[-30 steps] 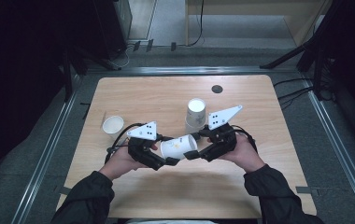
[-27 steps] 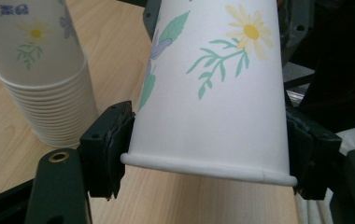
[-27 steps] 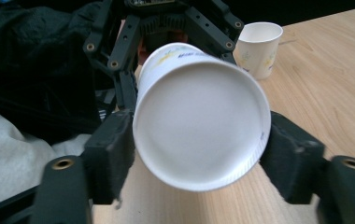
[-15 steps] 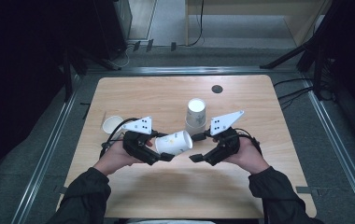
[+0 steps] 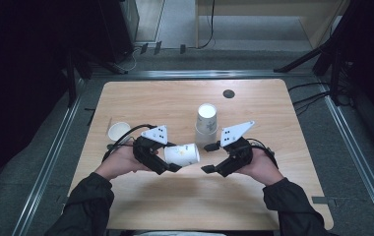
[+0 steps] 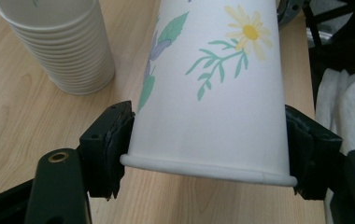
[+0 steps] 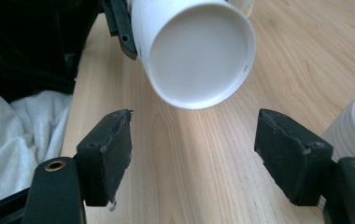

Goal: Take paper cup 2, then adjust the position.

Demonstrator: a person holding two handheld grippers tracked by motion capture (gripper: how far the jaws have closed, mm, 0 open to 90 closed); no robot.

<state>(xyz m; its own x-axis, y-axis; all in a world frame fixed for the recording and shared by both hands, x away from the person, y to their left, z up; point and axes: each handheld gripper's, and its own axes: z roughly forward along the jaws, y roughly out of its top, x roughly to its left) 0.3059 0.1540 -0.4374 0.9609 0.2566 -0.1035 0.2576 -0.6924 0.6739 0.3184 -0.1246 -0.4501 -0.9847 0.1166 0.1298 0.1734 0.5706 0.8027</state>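
While the left gripper (image 5: 168, 162) pinches the flowered cup (image 5: 182, 154) near its rim, lying level above the table (image 5: 273, 108), the right gripper (image 5: 210, 157), jaws spread and empty, faces its base from three o'clock.

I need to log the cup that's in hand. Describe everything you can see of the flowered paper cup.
The flowered paper cup is white, printed with a yellow daisy, green sprigs and bluish leaves, with a rolled rim and a plain recessed base. It lies on its side above the wooden table, base toward the right gripper. The left gripper clamps it near the rim, fingers pressing both sides. Nothing else touches it.
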